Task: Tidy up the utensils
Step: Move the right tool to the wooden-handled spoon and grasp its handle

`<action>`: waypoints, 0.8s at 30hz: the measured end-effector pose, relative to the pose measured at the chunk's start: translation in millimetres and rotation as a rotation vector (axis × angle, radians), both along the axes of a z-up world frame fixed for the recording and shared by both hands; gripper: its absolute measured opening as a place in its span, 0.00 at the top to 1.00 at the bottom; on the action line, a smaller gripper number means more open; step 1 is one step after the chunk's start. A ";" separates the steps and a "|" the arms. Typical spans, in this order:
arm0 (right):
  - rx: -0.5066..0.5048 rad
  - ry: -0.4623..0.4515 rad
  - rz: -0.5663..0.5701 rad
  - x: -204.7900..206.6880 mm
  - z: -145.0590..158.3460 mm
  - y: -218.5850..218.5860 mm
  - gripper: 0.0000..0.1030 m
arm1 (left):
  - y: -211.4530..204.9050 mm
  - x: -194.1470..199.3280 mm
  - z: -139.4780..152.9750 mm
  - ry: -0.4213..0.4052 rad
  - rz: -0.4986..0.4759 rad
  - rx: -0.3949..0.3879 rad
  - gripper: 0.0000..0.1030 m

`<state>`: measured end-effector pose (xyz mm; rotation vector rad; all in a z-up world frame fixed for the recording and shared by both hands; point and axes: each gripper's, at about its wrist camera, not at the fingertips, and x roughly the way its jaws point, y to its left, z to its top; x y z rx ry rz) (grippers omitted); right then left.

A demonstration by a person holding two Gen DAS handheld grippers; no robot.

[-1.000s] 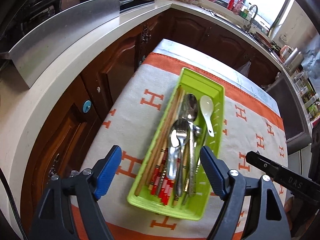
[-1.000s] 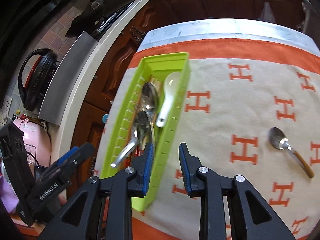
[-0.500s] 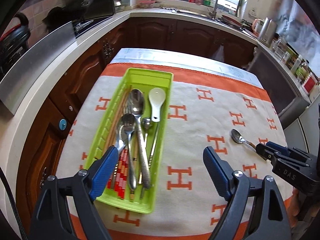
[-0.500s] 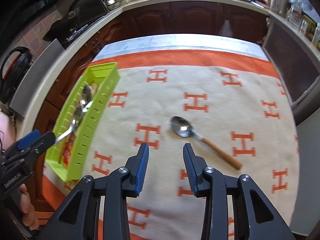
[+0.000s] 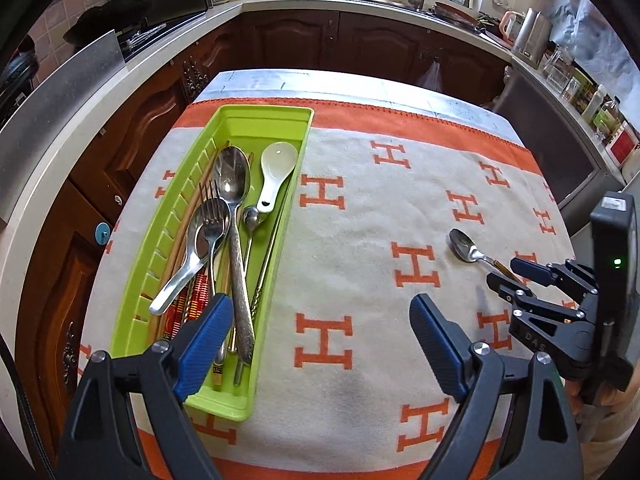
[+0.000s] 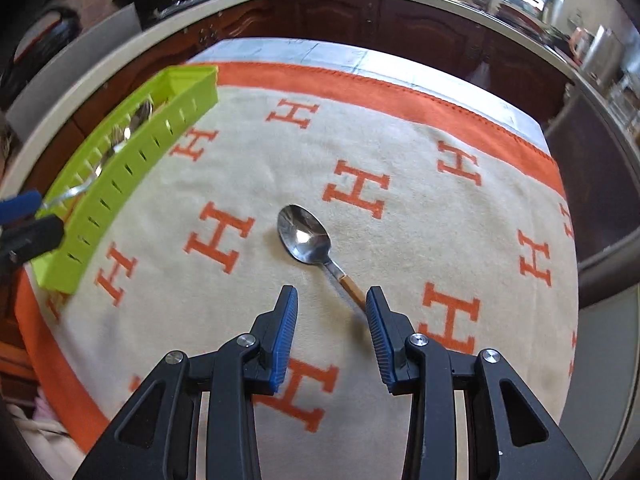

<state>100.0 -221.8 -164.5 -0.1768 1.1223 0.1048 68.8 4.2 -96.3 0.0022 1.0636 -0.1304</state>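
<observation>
Over the last second both grippers had swung away from the tray (image 5: 224, 400) toward the open blanket (image 5: 360, 208), and the views had changed accordingly. A second before, the right gripper (image 6: 332, 300) had pointed at the tray's near wall with its jaws close together; it had since crossed the blanket and now hung over the spoon (image 6: 304, 234), its jaws parted a little wider and nothing between them. The spoon's wooden handle ran toward the right finger (image 6: 376, 320) and passed under or just beside its tip; contact could not be confirmed. The left gripper (image 5: 320, 320) had been centred over the tray; it now sat off to the tray's right side, jaws spread wide and empty, with only its left finger (image 5: 204, 336) overlapping the tray's near end. The spoon itself had not moved: it lay alone on the blanket, bowl up, well apart from the tray, which held the other utensils, including forks, spoons, chopsticks and a white soup spoon (image 5: 276, 172). For the task, the change indicated that the last loose utensil had become the target. The right gripper appeared staged for a pick on the handle. The handle lay off-centre toward one finger, so a small sideways correction was probably required before closing, followed by transfer to the tray.
</observation>
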 end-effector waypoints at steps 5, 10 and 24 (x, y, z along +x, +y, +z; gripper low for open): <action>-0.087 -0.002 0.076 11.7 -20.2 1.3 0.67 | 3.0 2.6 -5.6 0.028 0.013 -0.014 0.14; -0.167 -0.007 0.135 13.7 -21.1 5.4 0.75 | 6.1 4.1 -9.8 0.050 0.016 -0.035 0.14; 0.130 0.139 0.019 23.8 -11.1 -26.9 0.94 | 11.3 0.1 -7.5 0.041 0.024 -0.051 0.14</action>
